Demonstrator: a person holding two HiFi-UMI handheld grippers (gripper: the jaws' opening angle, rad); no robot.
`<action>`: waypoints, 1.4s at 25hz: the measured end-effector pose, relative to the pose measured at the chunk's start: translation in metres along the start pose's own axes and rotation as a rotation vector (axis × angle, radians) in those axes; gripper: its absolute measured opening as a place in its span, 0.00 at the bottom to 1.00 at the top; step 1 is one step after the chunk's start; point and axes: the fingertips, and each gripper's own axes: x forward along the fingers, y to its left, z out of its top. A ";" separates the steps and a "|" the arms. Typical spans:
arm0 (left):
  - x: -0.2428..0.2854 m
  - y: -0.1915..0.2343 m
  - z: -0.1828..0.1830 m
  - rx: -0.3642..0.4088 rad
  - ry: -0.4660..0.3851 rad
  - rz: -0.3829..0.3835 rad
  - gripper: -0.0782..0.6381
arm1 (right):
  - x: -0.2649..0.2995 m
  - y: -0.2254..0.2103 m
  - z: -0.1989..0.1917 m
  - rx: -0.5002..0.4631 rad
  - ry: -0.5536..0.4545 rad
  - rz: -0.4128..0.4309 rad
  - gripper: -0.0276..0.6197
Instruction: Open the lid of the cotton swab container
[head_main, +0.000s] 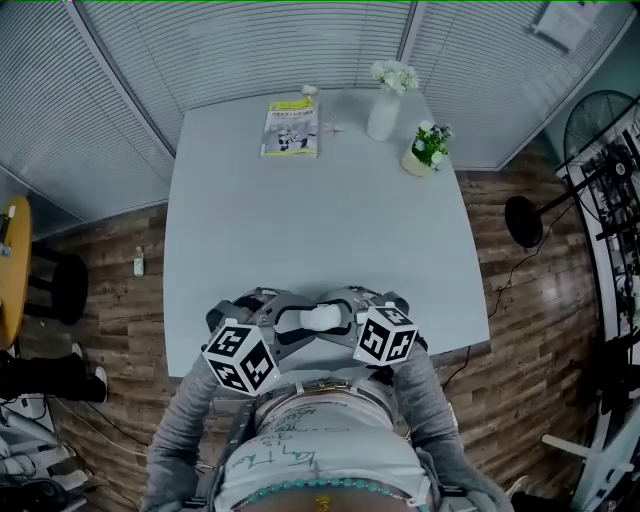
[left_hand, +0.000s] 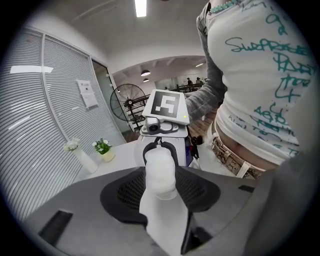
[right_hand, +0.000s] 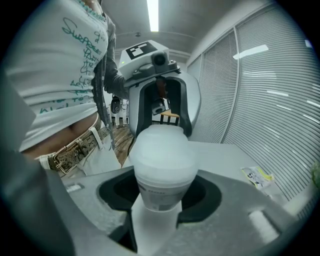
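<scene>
- Over the near table (head_main: 300, 220) edge: white translucent plastic cotton swab container (head_main: 325, 318) spans both tools.
- Right tool (right_hand: 159, 207) clamped on the container, left tool (left_hand: 160, 195) closed on the lid end (right_hand: 161, 145).
- Hold right rigid; pull left straight along the axis.

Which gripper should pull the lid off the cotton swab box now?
Left, probably. The right gripper clamps the labelled body of the cotton swab container, and the lid points away from it, in between the jaws of the left gripper.
</scene>
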 end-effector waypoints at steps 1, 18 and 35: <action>0.001 0.000 0.000 -0.002 0.000 -0.004 0.36 | 0.000 0.000 -0.001 0.001 0.000 0.000 0.36; 0.005 0.004 -0.006 -0.053 0.002 -0.071 0.36 | 0.004 -0.004 -0.008 -0.001 0.003 -0.001 0.36; 0.011 0.004 -0.006 -0.131 -0.021 -0.153 0.35 | 0.005 -0.003 -0.017 0.007 0.011 0.011 0.36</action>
